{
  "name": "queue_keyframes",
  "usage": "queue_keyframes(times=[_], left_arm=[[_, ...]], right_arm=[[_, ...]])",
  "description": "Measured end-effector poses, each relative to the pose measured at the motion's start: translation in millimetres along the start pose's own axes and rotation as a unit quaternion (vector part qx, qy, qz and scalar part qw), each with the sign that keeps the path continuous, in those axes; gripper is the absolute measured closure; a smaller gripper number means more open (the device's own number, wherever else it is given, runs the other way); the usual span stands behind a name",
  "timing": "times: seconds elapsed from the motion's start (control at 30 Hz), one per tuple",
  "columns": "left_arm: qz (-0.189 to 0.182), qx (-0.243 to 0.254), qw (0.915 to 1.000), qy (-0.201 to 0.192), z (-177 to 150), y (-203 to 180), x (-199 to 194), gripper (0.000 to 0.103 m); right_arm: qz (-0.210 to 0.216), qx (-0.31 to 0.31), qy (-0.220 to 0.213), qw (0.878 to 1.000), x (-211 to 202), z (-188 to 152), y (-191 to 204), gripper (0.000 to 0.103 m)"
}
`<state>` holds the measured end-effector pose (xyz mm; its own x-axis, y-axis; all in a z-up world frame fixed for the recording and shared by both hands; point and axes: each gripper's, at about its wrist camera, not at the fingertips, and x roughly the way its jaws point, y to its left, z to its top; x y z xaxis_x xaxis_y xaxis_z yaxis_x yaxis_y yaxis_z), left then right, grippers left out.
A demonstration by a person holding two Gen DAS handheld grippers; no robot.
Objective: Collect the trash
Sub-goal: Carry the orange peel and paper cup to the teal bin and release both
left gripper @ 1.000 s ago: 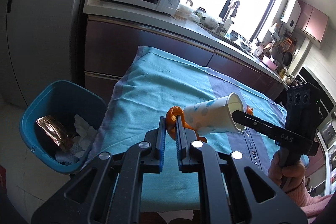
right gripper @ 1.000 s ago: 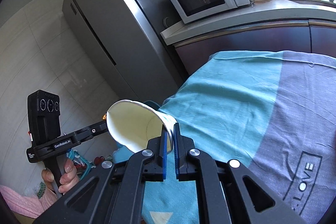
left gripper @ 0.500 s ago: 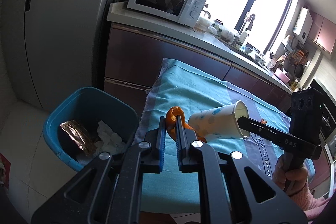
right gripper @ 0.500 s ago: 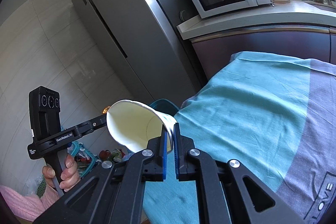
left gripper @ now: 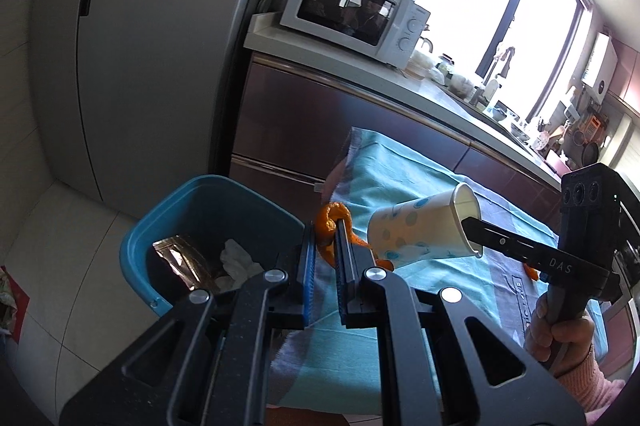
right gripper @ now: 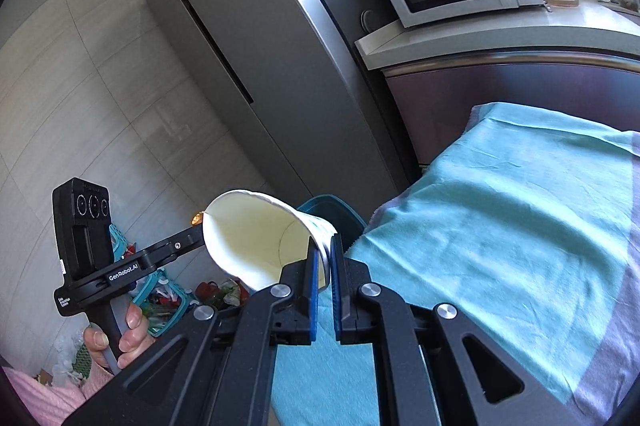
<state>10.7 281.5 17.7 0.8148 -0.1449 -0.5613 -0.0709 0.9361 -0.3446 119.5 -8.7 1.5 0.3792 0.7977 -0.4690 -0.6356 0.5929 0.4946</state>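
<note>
My left gripper (left gripper: 325, 226) is shut on a piece of orange peel (left gripper: 331, 226) and holds it at the table's left end, beside the rim of the blue trash bin (left gripper: 188, 194). The bin holds a brown foil wrapper (left gripper: 180, 258) and crumpled tissue (left gripper: 240, 260). My right gripper (right gripper: 324, 246) is shut on the rim of a white paper cup (right gripper: 256, 238) with blue dots, held on its side in the air. In the left wrist view the cup (left gripper: 420, 226) hangs over the teal tablecloth (left gripper: 400, 170), right of the peel.
A grey fridge (left gripper: 140, 46) stands behind the bin. A white microwave (left gripper: 356, 14) sits on the counter above dark cabinets (left gripper: 320, 122). Another bit of orange peel (left gripper: 530, 270) lies on the cloth. A teal basket of clutter (right gripper: 160, 290) stands on the floor.
Both grippers have moved left toward the bin with their loads. The bin now lies closer, just left of the peel. Both stay shut.
</note>
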Motion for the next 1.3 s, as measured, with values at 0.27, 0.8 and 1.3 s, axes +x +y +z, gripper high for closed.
queue_keyframes(times=[0.27, 0.8, 1.3], left_arm=[[0.026, -0.018, 0.9995, 0.002, 1.3, 23.2, 9.1, 0.094], [0.064, -0.044, 0.9964, 0.034, -9.6, 63.8, 46.2, 0.094], [0.087, -0.067, 0.9916, 0.068, -22.5, 90.3, 90.5, 0.091]], right_arm=[[0.002, -0.006, 0.016, 1.0, 22.2, 7.9, 7.8, 0.098], [-0.013, -0.015, 0.068, 0.997, 84.4, 13.5, 16.8, 0.098], [-0.033, -0.01, 0.113, 0.993, 134.8, 11.5, 17.7, 0.098]])
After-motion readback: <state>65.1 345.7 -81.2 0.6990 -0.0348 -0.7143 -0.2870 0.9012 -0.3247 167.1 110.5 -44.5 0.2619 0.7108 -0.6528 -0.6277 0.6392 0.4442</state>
